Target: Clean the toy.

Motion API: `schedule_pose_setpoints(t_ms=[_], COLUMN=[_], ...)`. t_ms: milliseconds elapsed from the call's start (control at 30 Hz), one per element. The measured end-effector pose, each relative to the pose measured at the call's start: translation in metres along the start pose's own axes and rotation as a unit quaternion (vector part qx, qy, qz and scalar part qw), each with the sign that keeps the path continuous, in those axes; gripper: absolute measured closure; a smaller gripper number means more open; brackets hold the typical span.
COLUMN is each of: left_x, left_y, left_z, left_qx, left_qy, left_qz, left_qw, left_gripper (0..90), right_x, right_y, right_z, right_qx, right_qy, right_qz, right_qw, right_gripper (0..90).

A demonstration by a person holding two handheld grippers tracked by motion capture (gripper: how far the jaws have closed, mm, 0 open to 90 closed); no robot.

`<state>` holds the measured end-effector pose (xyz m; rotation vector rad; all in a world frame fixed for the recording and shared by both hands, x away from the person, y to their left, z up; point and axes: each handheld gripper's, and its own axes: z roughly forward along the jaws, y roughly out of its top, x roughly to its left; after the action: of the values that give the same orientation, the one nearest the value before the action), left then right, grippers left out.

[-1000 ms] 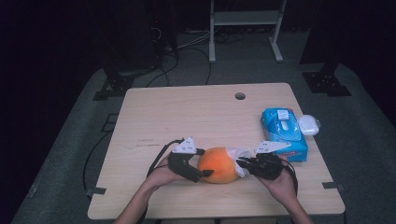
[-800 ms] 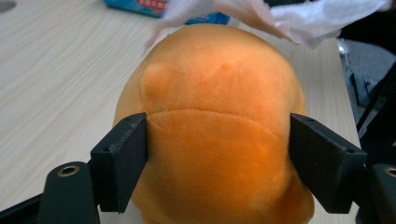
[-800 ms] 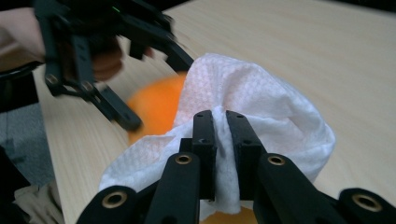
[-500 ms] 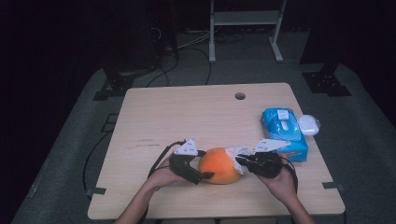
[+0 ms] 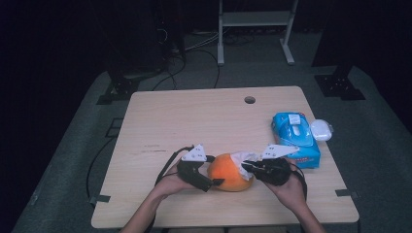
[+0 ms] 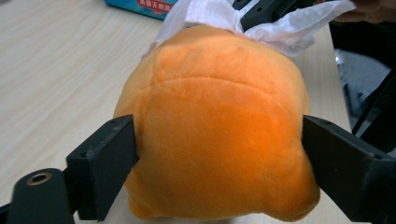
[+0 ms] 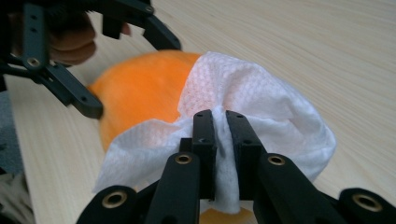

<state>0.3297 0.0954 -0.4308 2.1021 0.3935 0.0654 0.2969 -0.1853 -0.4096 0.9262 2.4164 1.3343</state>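
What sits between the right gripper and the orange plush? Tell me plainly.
A white wipe. The right gripper is shut on it, and it drapes over the orange plush, which the left gripper clamps from both sides.

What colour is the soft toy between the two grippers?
The soft toy is bright orange all over, with no pattern. It shows best in the left gripper view.

Light wood table (image 5: pixel 194 121), round hole (image 5: pixel 249 100) near far edge. Orange plush (image 5: pixel 228 172) near front edge; blue wipes pack (image 5: pixel 295 138) by right edge.
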Motion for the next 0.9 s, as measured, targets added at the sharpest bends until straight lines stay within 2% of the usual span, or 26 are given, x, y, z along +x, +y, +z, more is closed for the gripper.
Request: schedule_pose_setpoints(t_ms=[100,133,167,200,300,367,467,500,533,567,600,633,700,800,833,867,900], left_x=[-0.001,-0.003,-0.005,-0.006,-0.018,-0.022,-0.021,-0.018,-0.018,-0.011,-0.011,-0.008,-0.008,-0.013,-0.015,-0.015,-0.017], left_y=[0.001,0.002,0.005,0.006,0.014,0.015,0.013,0.011,0.011,0.009,0.009,0.007,0.006,0.01,0.01,0.01,0.011], left_z=[-0.002,-0.004,-0.005,-0.006,-0.001,0.001,0.0,-0.001,-0.001,0.001,0.001,0.004,0.005,0.003,0.002,0.002,0.003], left_qx=[-0.002,-0.006,-0.013,-0.018,-0.024,-0.021,-0.019,-0.019,-0.019,-0.01,-0.01,-0.007,-0.013,-0.014,-0.017,-0.017,-0.017], left_qy=[0.002,0.006,0.011,0.012,0.01,0.01,0.013,0.017,0.017,0.018,0.018,0.009,0.005,0.012,0.013,0.013,0.015], left_qz=[0.01,0.021,0.03,0.033,0.068,0.08,0.077,0.062,0.062,0.028,0.028,0.008,0.009,0.029,0.039,0.039,0.047], left_qw=[0.9999,0.9997,0.9994,0.9992,0.9973,0.9965,0.9968,0.9977,0.9977,0.9994,0.9994,0.9999,0.9999,0.9994,0.999,0.999,0.9986], left_gripper=[24.5,24.5,29.8,30.4,30.6,30.1,28.8,22.8,19.4,15.5,12.6,13.0,20.4,24.9,26.5,27.2,27.2], right_x=[-0.003,-0.002,0.004,0.008,0.025,0.032,0.031,0.023,0.02,0.016,0.016,0.008,0.007,0.012,0.015,0.018,0.018], right_y=[-0.001,0.0,0.006,0.009,0.019,0.024,0.025,0.021,0.019,0.016,0.016,0.011,0.011,0.013,0.015,0.018,0.018], right_z=[-0.003,-0.004,-0.008,-0.009,-0.009,-0.005,-0.002,0.0,0.001,0.001,0.001,0.0,-0.002,-0.006,-0.007,-0.007,-0.007], right_qx=[0.004,0.0,-0.015,-0.023,-0.035,-0.034,-0.025,-0.012,-0.008,-0.008,-0.008,-0.008,-0.004,-0.011,-0.017,-0.024,-0.024], right_qy=[-0.01,-0.01,0.002,0.011,0.033,0.033,0.025,0.01,0.004,0.007,0.007,0.012,0.004,-0.001,0.005,0.02,0.02], right_qz=[0.001,0.003,-0.002,-0.002,-0.023,-0.039,-0.043,-0.035,-0.034,-0.023,-0.023,-0.008,-0.009,-0.015,-0.017,-0.014,-0.014], right_qw=[0.9999,0.9999,0.9999,0.9997,0.9986,0.9981,0.9985,0.9993,0.9994,0.9997,0.9997,0.9999,0.9999,0.9998,0.9997,0.9994,0.9994], right_gripper=[82.0,82.0,82.0,82.0,82.0,82.0,82.1,82.1,82.1,82.2,82.2,82.2,82.2,82.2,82.2,82.2,82.2])
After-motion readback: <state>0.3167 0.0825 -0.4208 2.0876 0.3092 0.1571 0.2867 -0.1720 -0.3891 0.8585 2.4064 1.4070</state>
